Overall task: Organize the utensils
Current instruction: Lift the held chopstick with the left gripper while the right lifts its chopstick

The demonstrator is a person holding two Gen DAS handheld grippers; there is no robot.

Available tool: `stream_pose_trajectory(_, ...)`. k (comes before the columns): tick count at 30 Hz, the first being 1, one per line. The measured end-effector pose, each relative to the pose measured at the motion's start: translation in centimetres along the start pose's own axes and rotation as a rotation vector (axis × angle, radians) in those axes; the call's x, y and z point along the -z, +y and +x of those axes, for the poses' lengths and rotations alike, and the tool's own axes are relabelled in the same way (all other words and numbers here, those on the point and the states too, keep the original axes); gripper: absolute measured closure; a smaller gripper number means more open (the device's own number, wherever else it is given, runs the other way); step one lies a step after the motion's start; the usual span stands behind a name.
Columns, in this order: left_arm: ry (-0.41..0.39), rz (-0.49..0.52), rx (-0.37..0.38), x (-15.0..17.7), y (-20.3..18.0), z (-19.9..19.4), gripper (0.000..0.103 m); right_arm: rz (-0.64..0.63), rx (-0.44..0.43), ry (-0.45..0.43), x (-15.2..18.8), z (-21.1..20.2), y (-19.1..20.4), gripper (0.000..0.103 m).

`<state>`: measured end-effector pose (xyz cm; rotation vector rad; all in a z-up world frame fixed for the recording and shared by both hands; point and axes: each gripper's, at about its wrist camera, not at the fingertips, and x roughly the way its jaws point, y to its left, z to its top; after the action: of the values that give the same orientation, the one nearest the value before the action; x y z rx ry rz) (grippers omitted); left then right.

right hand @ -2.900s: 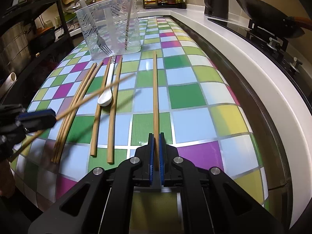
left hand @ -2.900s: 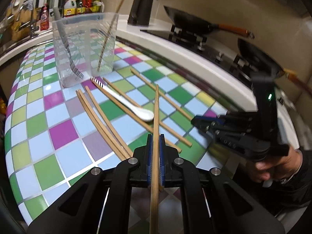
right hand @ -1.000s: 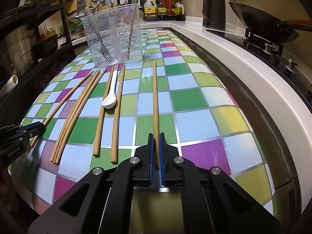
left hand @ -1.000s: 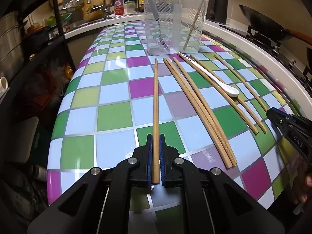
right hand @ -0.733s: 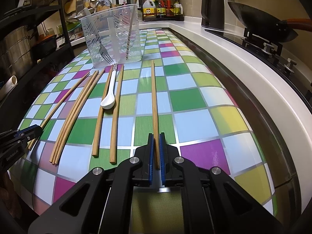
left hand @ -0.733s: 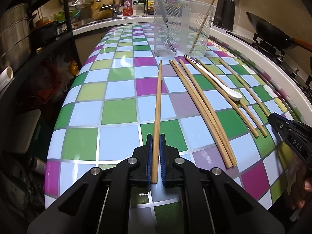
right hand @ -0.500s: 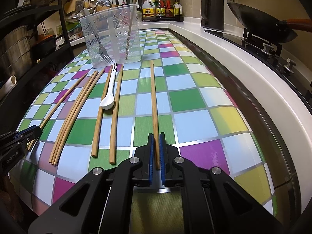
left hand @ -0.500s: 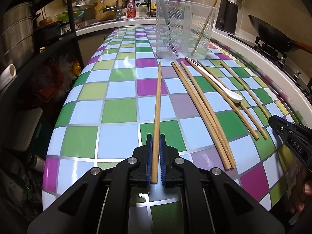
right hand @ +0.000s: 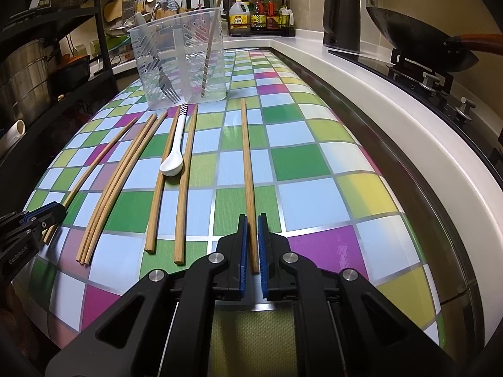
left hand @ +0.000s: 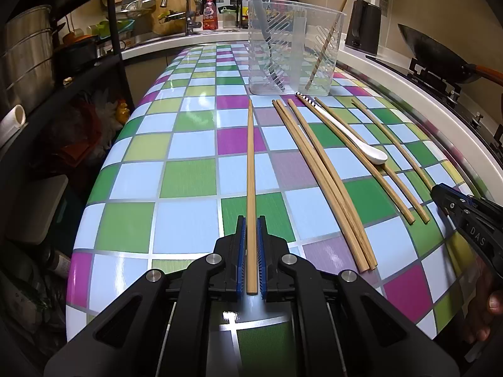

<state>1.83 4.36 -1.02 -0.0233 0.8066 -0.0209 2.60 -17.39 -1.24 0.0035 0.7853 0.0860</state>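
Note:
In the left wrist view my left gripper (left hand: 250, 223) is shut on a wooden chopstick (left hand: 250, 169) that lies along the checkered counter (left hand: 188, 182). In the right wrist view my right gripper (right hand: 250, 220) has its blue pads slightly parted around another chopstick (right hand: 246, 169), which rests on the counter (right hand: 330, 160). Several more chopsticks (right hand: 125, 176) and a white spoon (right hand: 174, 157) lie between the two. A clear utensil holder (right hand: 182, 62) at the far end holds a fork and one chopstick; it also shows in the left wrist view (left hand: 292, 50).
A stove with a wok (right hand: 418, 47) runs along the right behind a white ledge (right hand: 408, 119). A dark kettle (right hand: 341, 19) and a bottle rack (right hand: 261, 12) stand at the back. Shelves with pots (left hand: 28, 59) and a sink (left hand: 176, 28) lie left.
The left gripper has swung from over the middle to the counter's left side, laying its chopstick flat and parallel to the others. The right gripper's pads have parted slightly around its chopstick.

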Motion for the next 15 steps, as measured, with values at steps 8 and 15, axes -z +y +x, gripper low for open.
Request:
stream_pose_trajectory(8, 0.0, 0.013, 0.011, -0.1, -0.2, 0.0, 0.096, 0.012, -0.006, 0.012, -0.1, 0.0, -0.2, 0.097)
stream_pose_trajectory(15, -0.041, 0.006, 0.02, -0.6, -0.2, -0.9, 0.096, 0.017, 0.001, -0.049, -1.3, -1.9, -0.4, 0.098)
